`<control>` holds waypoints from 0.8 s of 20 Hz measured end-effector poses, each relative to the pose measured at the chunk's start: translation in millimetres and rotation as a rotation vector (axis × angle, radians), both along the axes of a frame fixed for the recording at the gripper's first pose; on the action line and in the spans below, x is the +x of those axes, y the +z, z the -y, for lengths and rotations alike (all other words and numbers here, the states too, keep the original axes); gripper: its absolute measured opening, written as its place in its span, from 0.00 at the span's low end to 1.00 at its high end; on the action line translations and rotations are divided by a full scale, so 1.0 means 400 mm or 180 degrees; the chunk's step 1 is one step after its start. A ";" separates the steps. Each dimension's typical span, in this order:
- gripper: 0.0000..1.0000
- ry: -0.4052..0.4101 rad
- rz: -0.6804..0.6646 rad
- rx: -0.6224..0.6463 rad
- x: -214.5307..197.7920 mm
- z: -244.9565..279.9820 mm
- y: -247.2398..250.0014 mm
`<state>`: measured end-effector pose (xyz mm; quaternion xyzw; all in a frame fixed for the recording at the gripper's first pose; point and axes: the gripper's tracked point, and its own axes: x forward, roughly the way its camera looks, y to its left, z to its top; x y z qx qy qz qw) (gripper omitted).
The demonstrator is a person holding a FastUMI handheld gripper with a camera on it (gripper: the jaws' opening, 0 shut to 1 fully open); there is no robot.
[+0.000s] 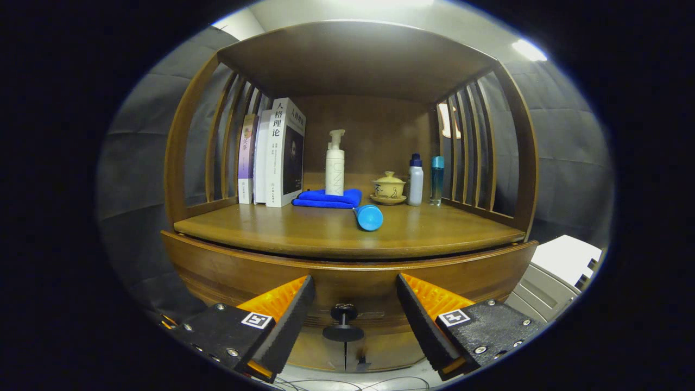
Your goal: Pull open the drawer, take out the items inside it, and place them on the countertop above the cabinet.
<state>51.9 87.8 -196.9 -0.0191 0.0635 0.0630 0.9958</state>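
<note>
Jaws wide around drawer knob [343,320], blue cylinder [368,217] loose on countertop [304,231] above.

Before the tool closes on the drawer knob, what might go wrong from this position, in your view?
1. The knob is small and sits between the open tool's fingers, untouched; the fingers may slip off it as they pull.
2. The blue cylinder lies on its side near the countertop front edge; a jerk may roll it off.
3. The countertop is already crowded at the back, so placed items could knock the pump bottle standing on the cloth.
</note>
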 end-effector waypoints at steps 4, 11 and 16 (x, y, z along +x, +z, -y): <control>0.95 0.0004 0.0060 0.0078 0.011 -0.007 -0.002; 0.96 0.0180 0.0150 -0.0027 -0.010 0.004 0.051; 0.96 0.0213 0.0300 0.0040 -0.074 0.088 0.181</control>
